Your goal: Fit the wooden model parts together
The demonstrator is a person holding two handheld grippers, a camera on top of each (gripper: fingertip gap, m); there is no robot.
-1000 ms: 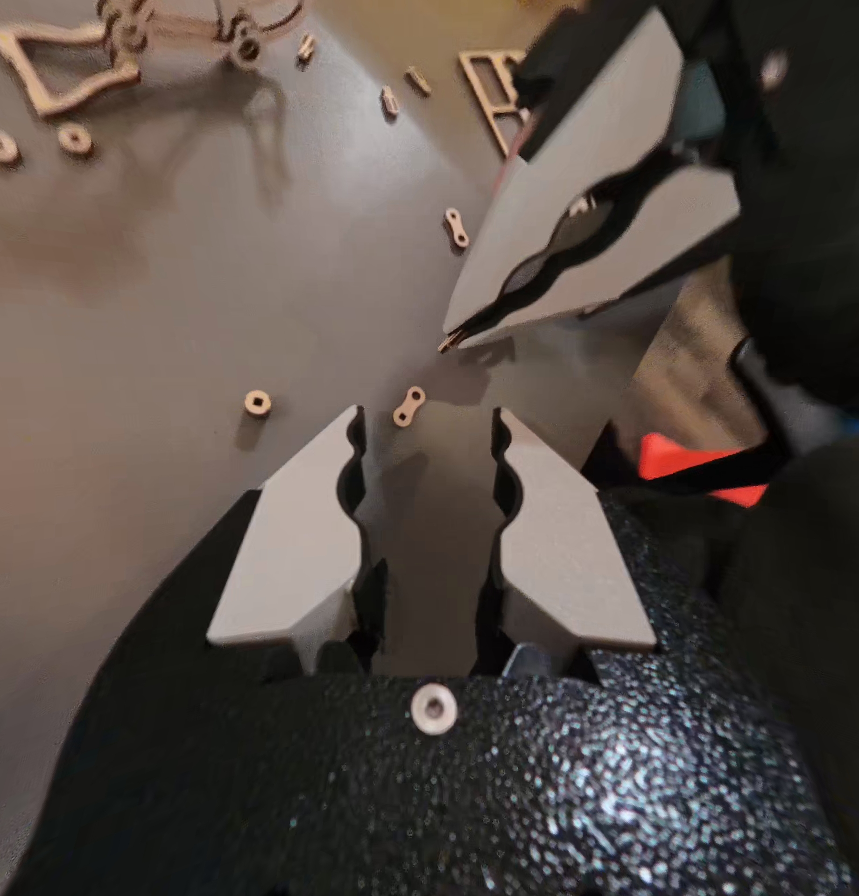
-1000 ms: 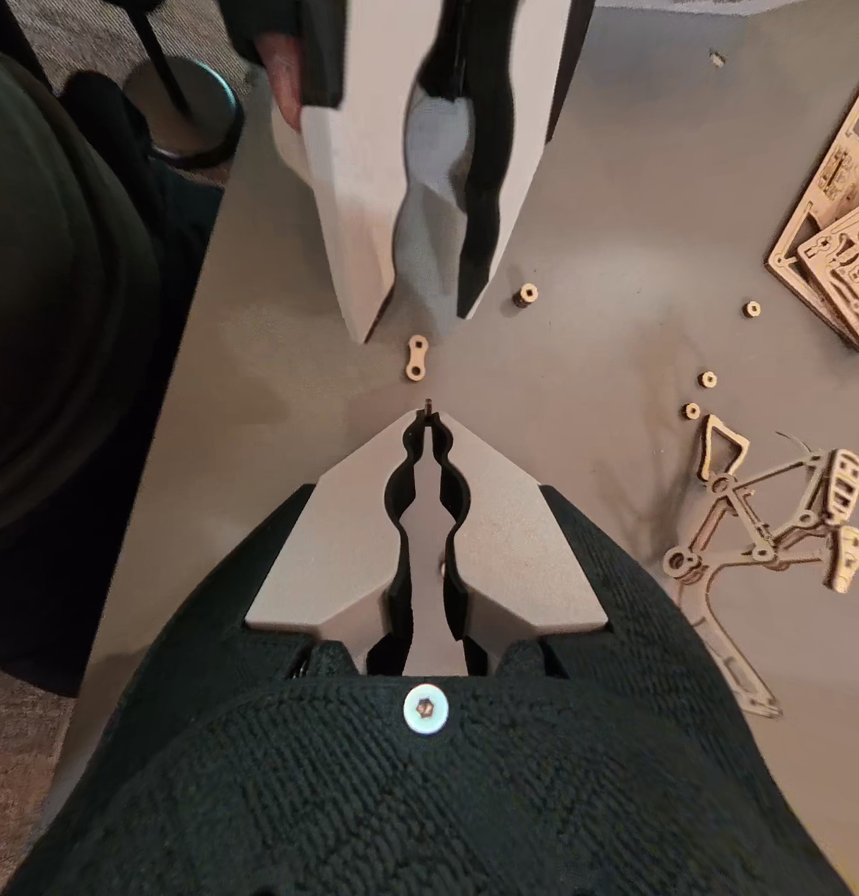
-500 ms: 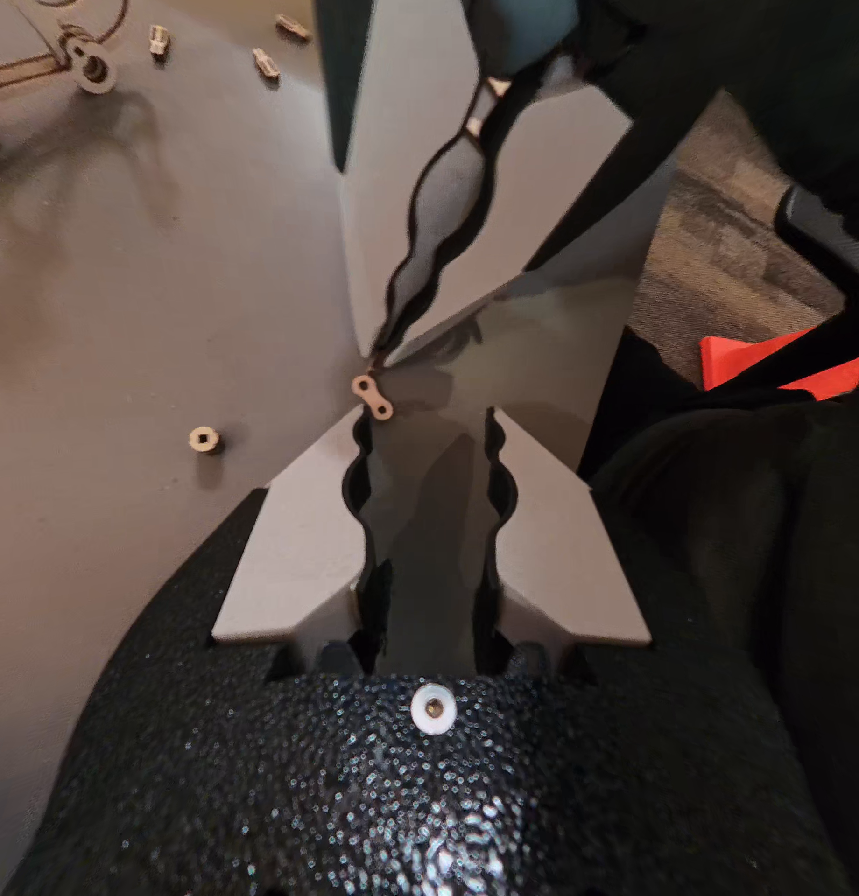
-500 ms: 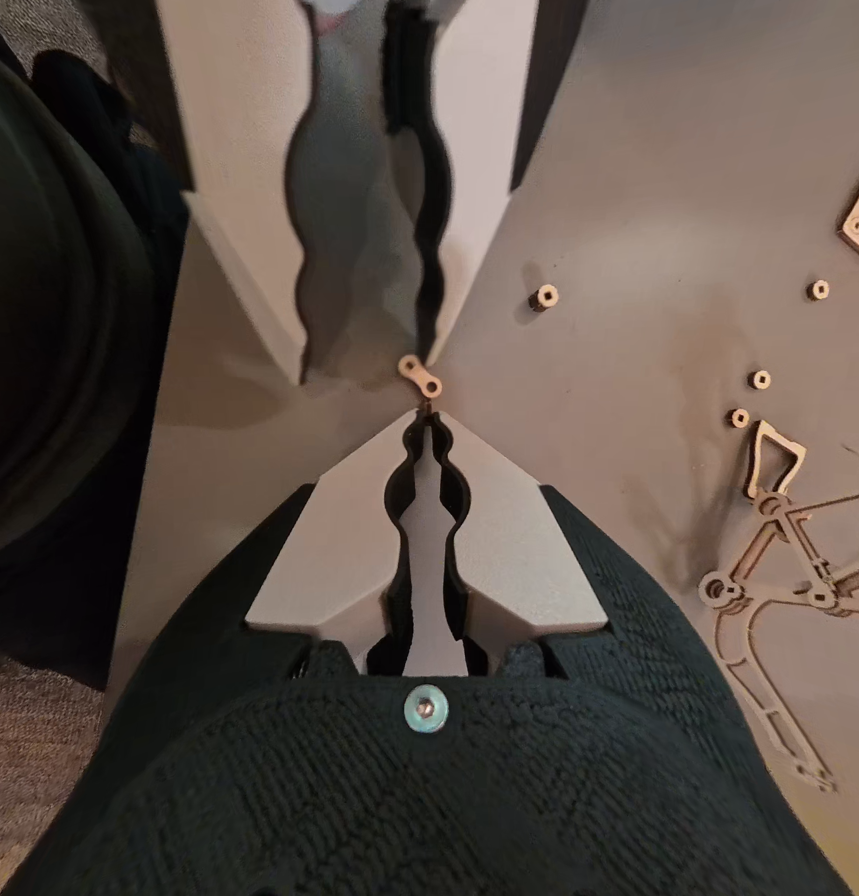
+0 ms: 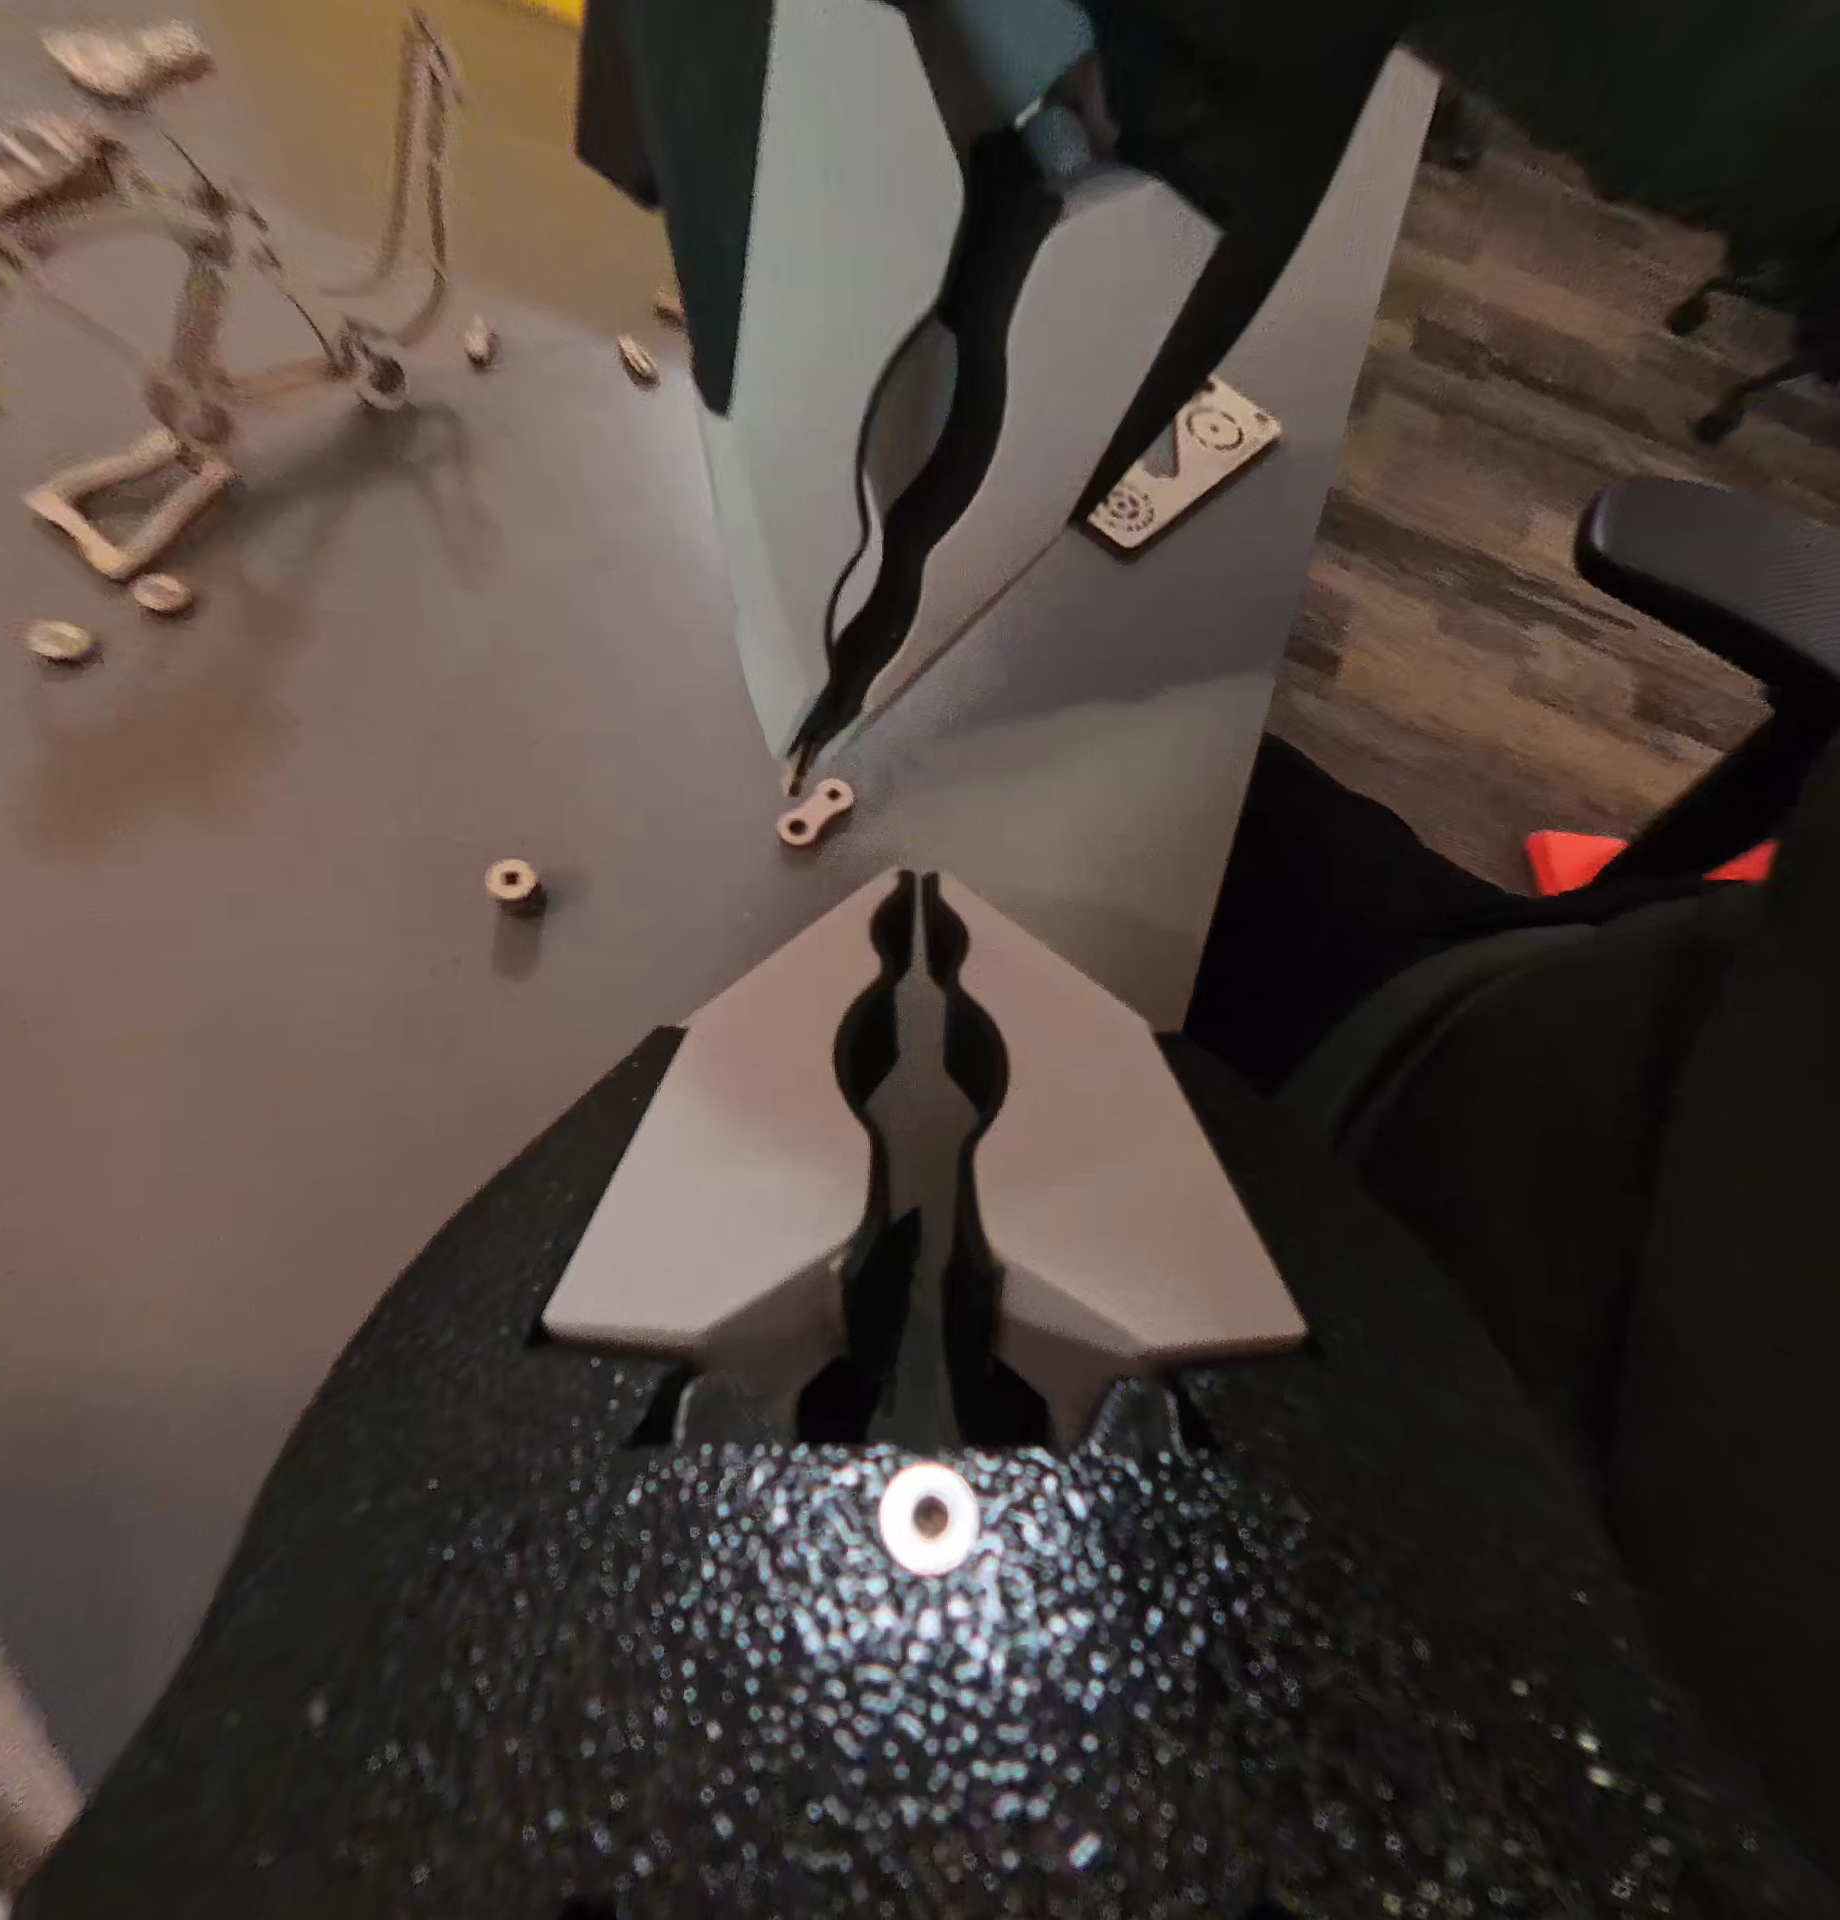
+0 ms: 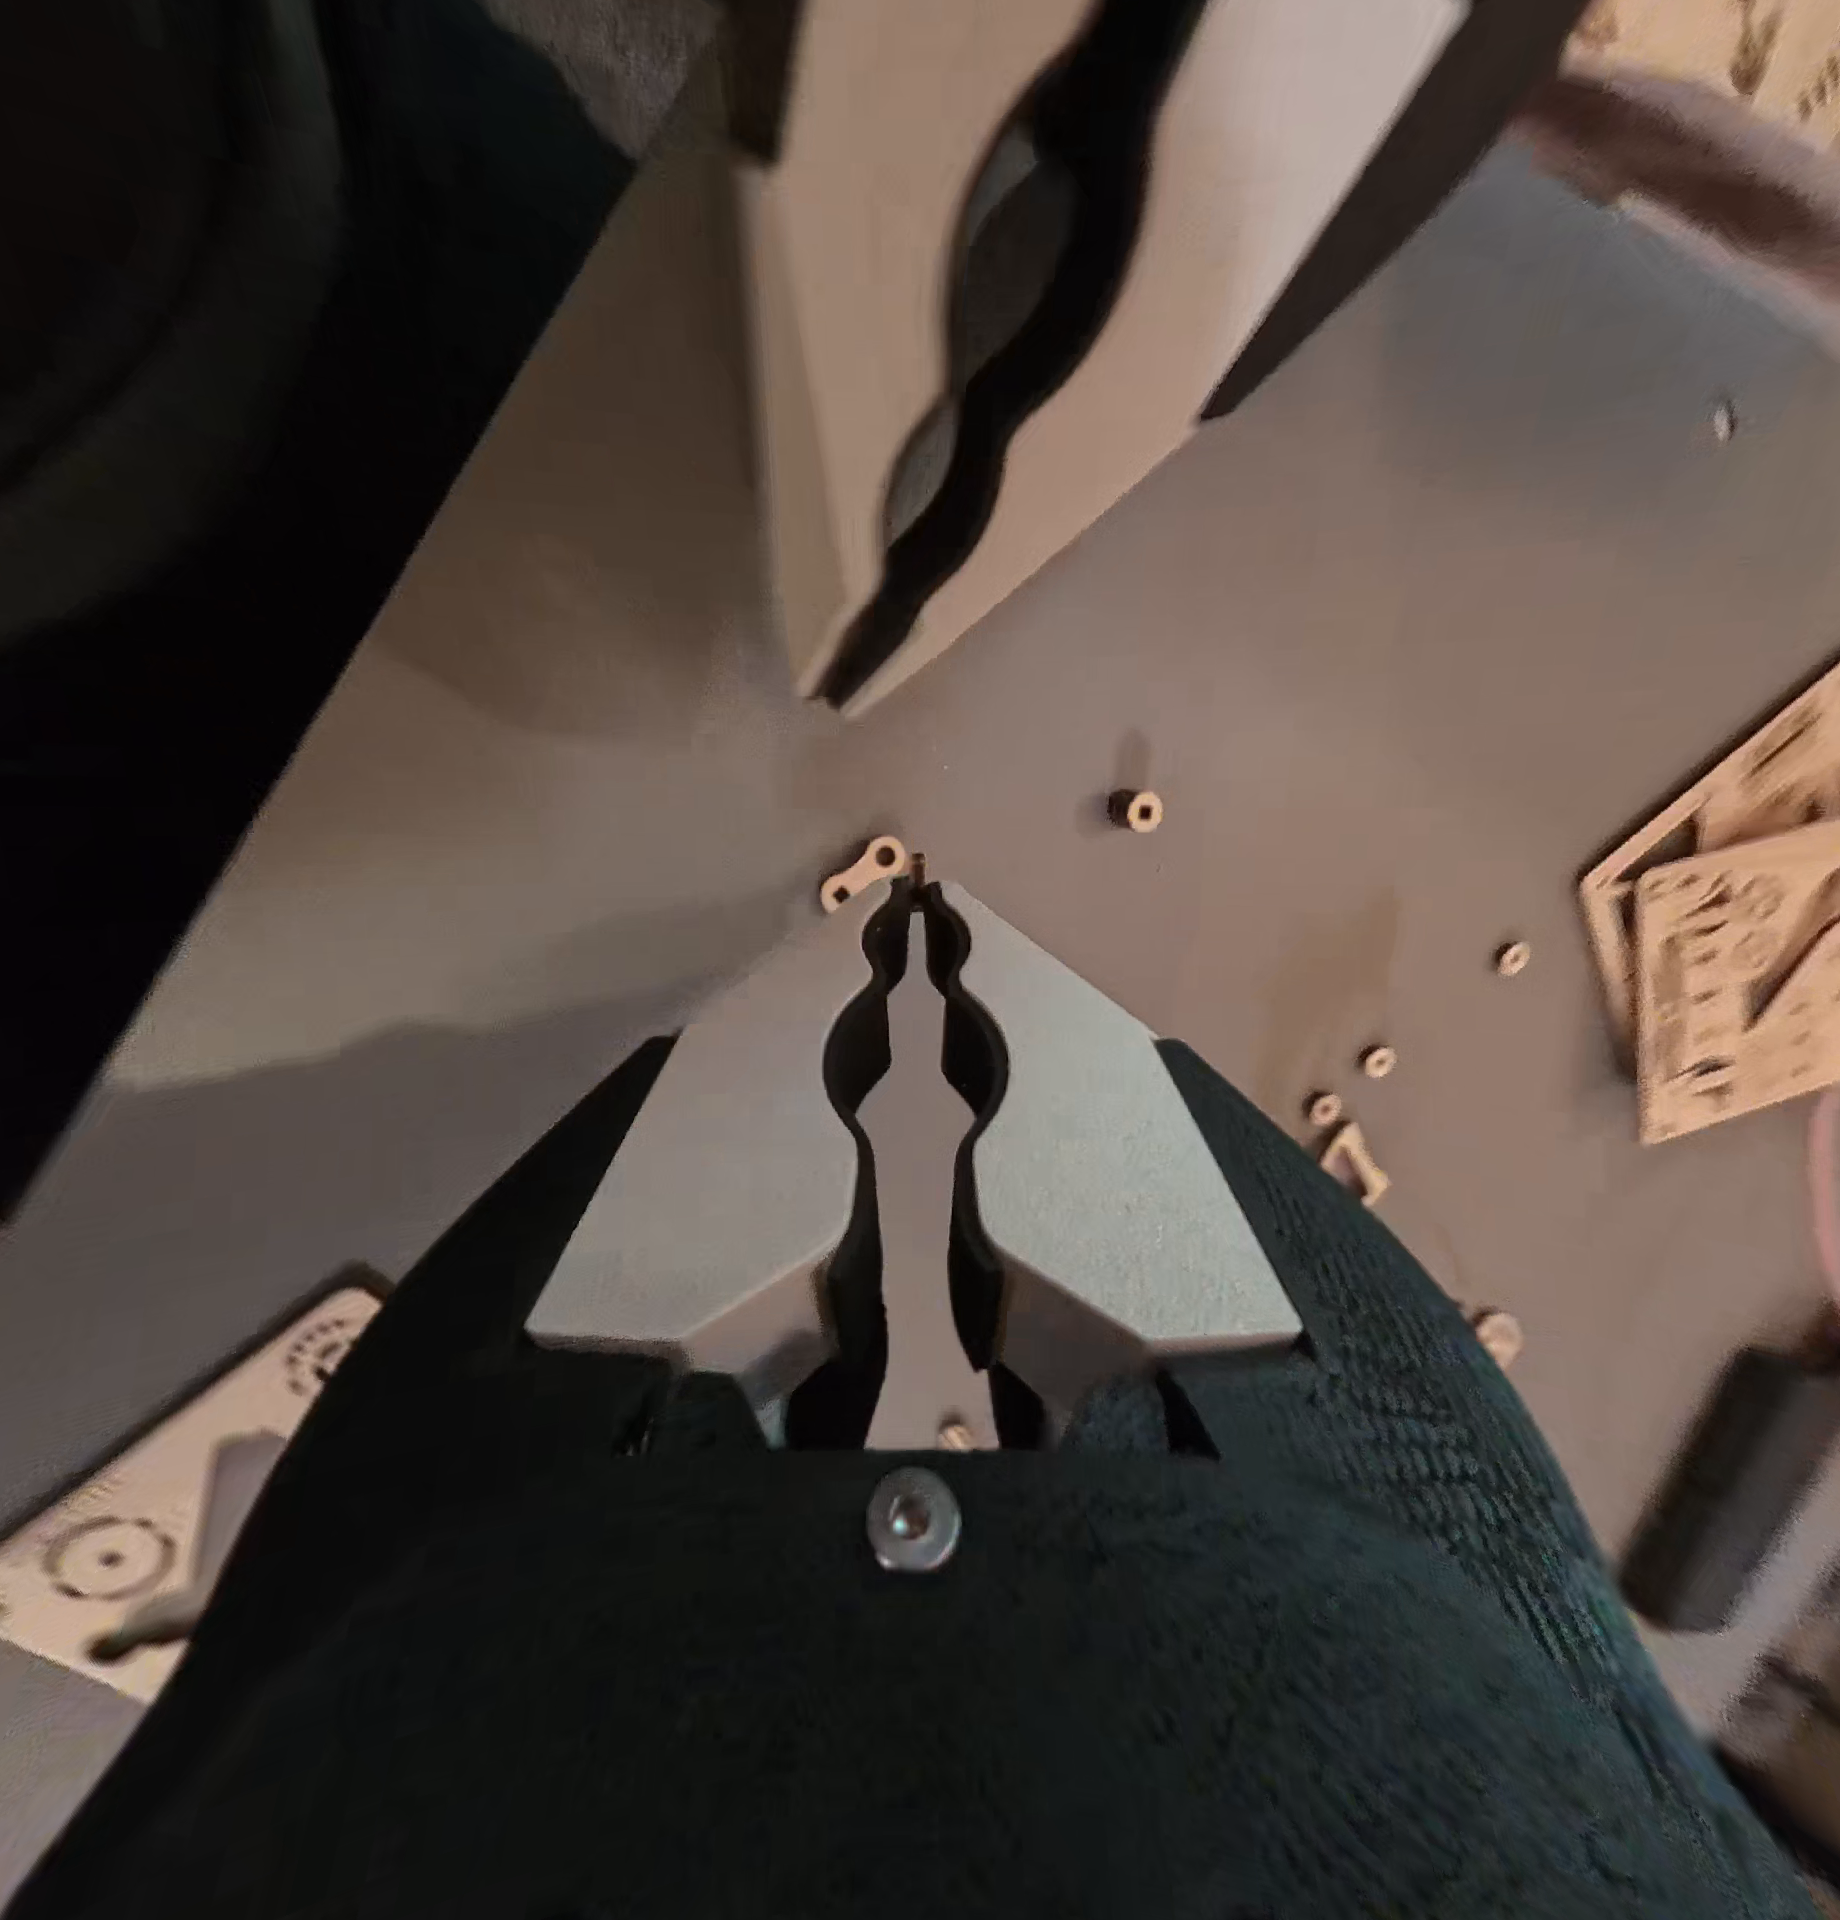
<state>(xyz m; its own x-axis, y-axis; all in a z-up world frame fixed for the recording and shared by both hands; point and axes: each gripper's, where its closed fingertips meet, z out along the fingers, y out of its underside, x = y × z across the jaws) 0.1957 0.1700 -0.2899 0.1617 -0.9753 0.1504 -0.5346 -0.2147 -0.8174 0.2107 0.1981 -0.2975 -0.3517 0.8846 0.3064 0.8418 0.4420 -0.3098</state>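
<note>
A small wooden chain link (image 5: 814,812) lies flat on the grey table (image 5: 272,1039), between the two gripper tips. My right gripper (image 6: 918,891) is shut on a tiny wooden pin (image 6: 917,864). The pin's tip is right beside one end of the link (image 6: 862,873). In the left wrist view the right gripper (image 5: 804,753) comes down from above with the pin (image 5: 794,777) just over the link. My left gripper (image 5: 916,881) is shut and empty, a short way back from the link. It shows from above in the right wrist view (image 6: 833,686).
A small wooden spacer (image 5: 516,883) stands left of the link. A part-built wooden model (image 5: 199,416) and loose washers (image 5: 59,641) lie at the far left. Wooden part sheets (image 6: 1726,935) lie on the table. The table edge (image 5: 1238,831) runs close on the right, with floor beyond. Both grippers' tips are close together, under 4 cm apart. My right gripper's tips are some 6 centimeters from the small wooden spacer (image 5: 516,883). My right wrist view (image 6: 1143,808) looks at it from another angle.
My left gripper has gone from open to shut and has drawn back from the link. The link has turned on the table. The right gripper has brought the pin to the link's end.
</note>
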